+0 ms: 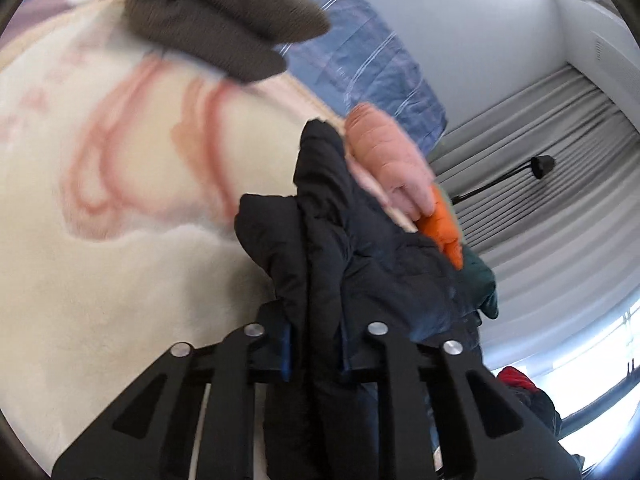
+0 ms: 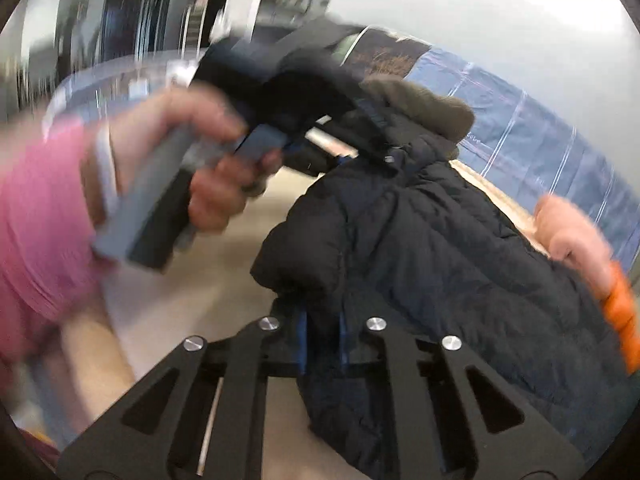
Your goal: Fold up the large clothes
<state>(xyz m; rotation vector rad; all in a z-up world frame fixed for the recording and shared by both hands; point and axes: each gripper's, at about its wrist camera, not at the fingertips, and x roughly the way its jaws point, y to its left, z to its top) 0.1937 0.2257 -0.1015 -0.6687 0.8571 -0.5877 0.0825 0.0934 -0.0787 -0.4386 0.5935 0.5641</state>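
A dark navy quilted jacket (image 2: 432, 240) with a brown fur-trimmed hood (image 2: 420, 104) is lifted above a cream blanket with pink shapes (image 1: 100, 184). My left gripper (image 1: 316, 344) is shut on a bunched fold of the jacket (image 1: 360, 248). My right gripper (image 2: 322, 340) is shut on another edge of the same jacket. In the right wrist view the person's hand holds the left gripper's handle (image 2: 168, 200) at the left, its front end buried in the jacket. The fur hood also shows in the left wrist view (image 1: 216, 16).
A pink puffy garment (image 1: 388, 152) and an orange one (image 1: 444, 228) lie by the jacket, with a dark green piece (image 1: 480, 276) beside them. A blue striped sheet (image 1: 360, 56) lies beyond the blanket. Grey curtains (image 1: 540, 184) and a window are at the right.
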